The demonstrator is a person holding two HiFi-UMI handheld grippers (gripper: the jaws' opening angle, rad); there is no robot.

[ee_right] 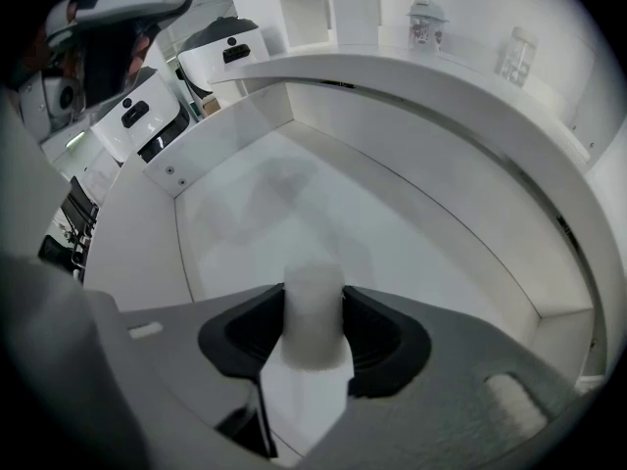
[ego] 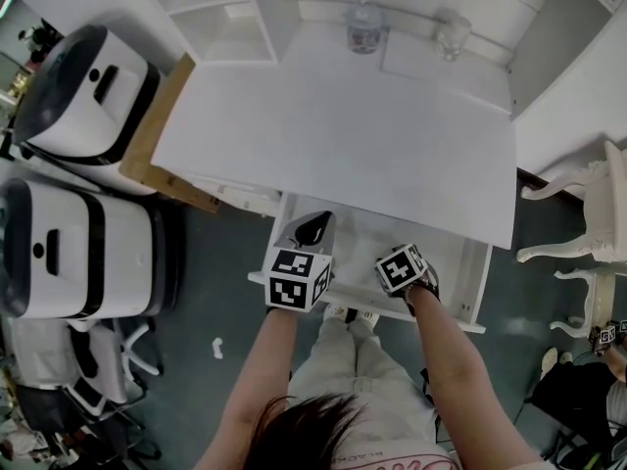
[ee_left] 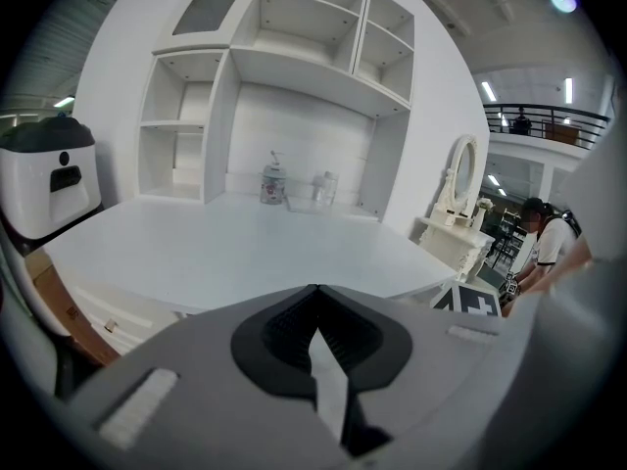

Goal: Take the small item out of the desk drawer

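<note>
The desk drawer (ego: 472,284) stands pulled out under the white desk top (ego: 343,135). My right gripper (ee_right: 313,302) reaches into the drawer (ee_right: 147,253) and is shut on a small white cylinder (ee_right: 313,339), with a black pad pressed on each side of it. In the head view only that gripper's marker cube (ego: 402,267) shows over the drawer; the cylinder is hidden there. My left gripper (ee_left: 313,290) is shut with nothing between its jaws. It hovers at the drawer's left end (ego: 312,231) and points across the desk top (ee_left: 245,253).
Two glass jars (ego: 363,29) (ego: 452,35) stand at the back of the desk under a white shelf unit (ee_left: 284,67). Two white machines (ego: 83,96) (ego: 69,253) stand at the left, a white chair (ego: 588,233) at the right. A person (ee_left: 544,243) is at the far right.
</note>
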